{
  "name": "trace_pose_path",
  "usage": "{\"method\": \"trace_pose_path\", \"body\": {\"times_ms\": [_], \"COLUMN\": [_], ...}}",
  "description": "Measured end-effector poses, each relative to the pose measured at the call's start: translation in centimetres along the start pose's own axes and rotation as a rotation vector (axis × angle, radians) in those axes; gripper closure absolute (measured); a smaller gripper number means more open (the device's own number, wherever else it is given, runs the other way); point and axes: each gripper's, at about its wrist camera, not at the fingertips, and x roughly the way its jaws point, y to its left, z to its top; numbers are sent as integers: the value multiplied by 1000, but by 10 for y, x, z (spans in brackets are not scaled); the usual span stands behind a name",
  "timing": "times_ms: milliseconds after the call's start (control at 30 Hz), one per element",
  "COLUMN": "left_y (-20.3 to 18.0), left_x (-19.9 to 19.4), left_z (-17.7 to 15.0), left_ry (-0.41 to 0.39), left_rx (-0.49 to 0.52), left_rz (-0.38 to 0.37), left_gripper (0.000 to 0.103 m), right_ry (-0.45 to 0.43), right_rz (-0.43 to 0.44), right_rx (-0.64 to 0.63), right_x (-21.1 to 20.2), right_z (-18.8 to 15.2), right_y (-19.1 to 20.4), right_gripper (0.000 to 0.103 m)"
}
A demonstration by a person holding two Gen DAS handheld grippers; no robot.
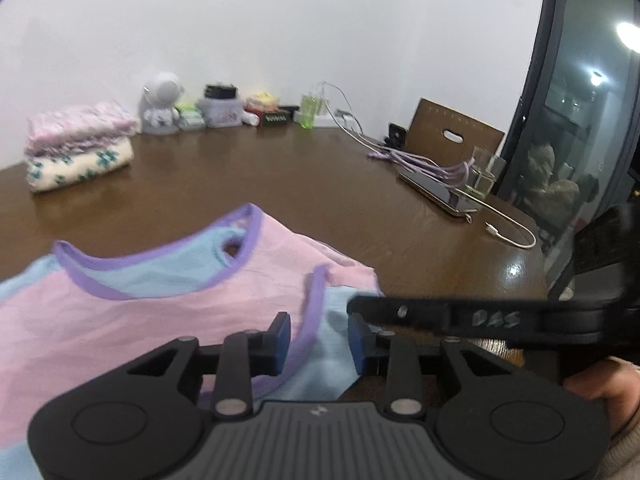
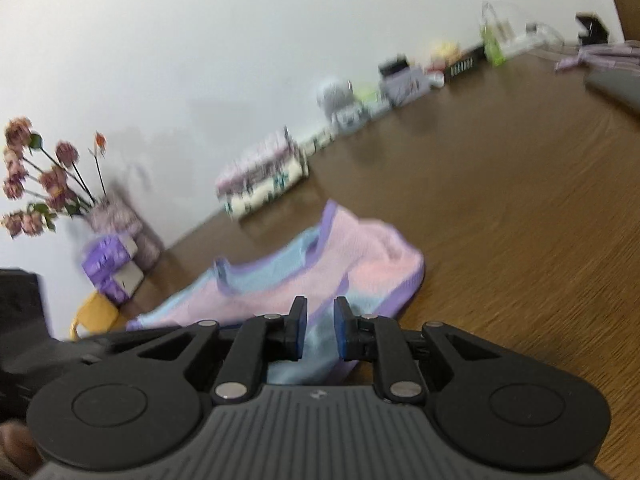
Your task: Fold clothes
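Observation:
A pink and light-blue top [image 1: 160, 304] with purple trim lies spread on the brown wooden table [image 1: 280, 176]. My left gripper [image 1: 319, 342] is open just above the top's near right part, with a purple-trimmed armhole edge and blue cloth showing between its blue pads. From the right, a black arm of the right-hand tool [image 1: 460, 316] reaches in beside it. In the right wrist view the same top [image 2: 360, 264] lies ahead. My right gripper [image 2: 321, 330] is open low over the top's near blue corner, with the pads apart and not pinching the cloth.
A stack of folded clothes [image 1: 76, 148] sits at the back left by the wall, with an astronaut figure [image 1: 162, 102] and small boxes beside it. A phone [image 1: 440, 192], glass [image 1: 484, 172], white cable [image 1: 516, 236] and cardboard [image 1: 452, 136] occupy the right. A vase of flowers [image 2: 44, 184] stands far left.

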Motion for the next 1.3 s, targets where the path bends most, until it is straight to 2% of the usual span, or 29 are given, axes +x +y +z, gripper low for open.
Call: {"method": "trace_pose_path", "body": {"times_ms": [100,233,433,600,700,767,933,1033,1100,1133,1300], "left_y": [9,21,38,51,56,57,59,62,64,65,66], "left_x": [-18,-38,-51,-53,-46,-43,-45,-47,-47,-45,-27], "left_z": [-4,-12,-24,-34,-38,-40,-39,-33,-29,-27,-21], "left_ry": [-13,-23,-25,-11,10,10,-17,-44,-56,-52,-12], "left_rx": [-7,-31,-73,-100,-113,-113,-141,-152,-150,-145,-132], "left_rz": [27,62,125,159,156,155,134,133,133,125,84], "left_gripper": [74,76,76,76,76,74,71,75,91,103,101], "right_ry": [49,40,34,89,115,120,112,100,93,93,116], "right_rz": [-34,-50,26,79,35,-3,-25,2,-3,-8,-41], "right_rx": [-14,-27,-89,-173,-224,-234,-221,-219,-237,-243,-235], "right_x": [9,5,-1,7,11,11,5,3,3,4,9], "right_z": [-4,-4,-6,-14,-19,-21,-21,-21,-20,-20,-24], "right_y": [0,2,18,40,49,48,46,50,55,57,56], "right_gripper": [89,88,86,86,80,80,80,80,80,80,80]}}
